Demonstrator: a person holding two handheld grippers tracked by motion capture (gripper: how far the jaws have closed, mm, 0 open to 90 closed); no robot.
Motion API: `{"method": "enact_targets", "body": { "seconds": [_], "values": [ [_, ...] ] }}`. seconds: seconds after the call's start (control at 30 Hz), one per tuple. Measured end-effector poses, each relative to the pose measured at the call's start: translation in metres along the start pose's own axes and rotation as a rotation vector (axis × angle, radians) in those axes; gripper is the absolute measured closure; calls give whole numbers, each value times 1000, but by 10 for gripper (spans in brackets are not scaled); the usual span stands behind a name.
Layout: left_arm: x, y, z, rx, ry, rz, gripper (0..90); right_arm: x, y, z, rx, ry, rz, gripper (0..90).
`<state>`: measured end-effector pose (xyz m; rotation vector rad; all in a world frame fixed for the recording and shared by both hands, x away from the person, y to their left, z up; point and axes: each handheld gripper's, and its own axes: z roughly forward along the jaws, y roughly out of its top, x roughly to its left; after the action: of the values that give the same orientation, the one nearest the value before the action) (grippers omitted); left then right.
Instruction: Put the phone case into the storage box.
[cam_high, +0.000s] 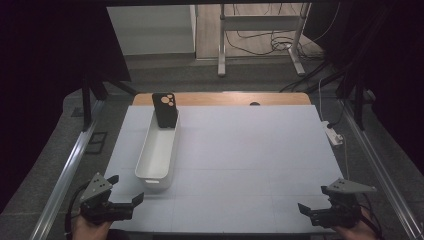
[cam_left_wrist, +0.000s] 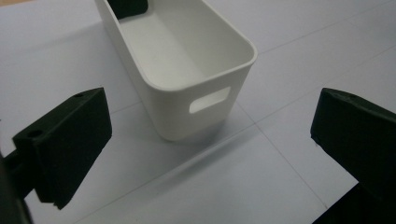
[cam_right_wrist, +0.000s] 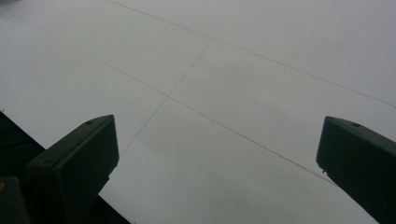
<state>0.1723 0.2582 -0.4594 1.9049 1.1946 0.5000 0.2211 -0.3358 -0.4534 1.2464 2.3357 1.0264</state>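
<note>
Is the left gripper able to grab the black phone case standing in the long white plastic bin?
Probably yes. The left gripper is open near the long white plastic bin, and the black phone case sticks up at the far end with nothing blocking it.

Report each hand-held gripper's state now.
Left hand-held gripper: open, holding nothing, near the bin.
Right hand-held gripper: open, holding nothing, over the table.

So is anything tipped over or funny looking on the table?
Only one thing: the black phone case stands on end in the far end of the white bin, leaning on the wall instead of lying flat. The bin sits upright, nothing is spilled or broken, and both tongs are open and hold nothing.
</note>
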Motion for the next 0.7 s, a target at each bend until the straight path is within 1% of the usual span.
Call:
{"method": "enact_targets", "body": {
  "seconds": [0.1, 0.27, 0.4, 0.5, 0.7],
  "values": [
    [-1, -2, -1, 10, 8, 6, 0, 0, 0, 0, 0, 0, 0, 0],
    [-2, -5, -1, 22, 16, 7, 0, 0, 0, 0, -1, -1, 0, 0],
    [-2, -9, 0, 40, 23, 7, 0, 0, 0, 0, 0, -1, 0, 0],
    [-2, -9, 0, 42, 25, 3, 0, 0, 0, 0, 0, -1, 0, 0],
    [-2, -9, 3, 68, 30, 6, 0, 0, 0, 0, -1, 0, 0, 0]
  ]
}}
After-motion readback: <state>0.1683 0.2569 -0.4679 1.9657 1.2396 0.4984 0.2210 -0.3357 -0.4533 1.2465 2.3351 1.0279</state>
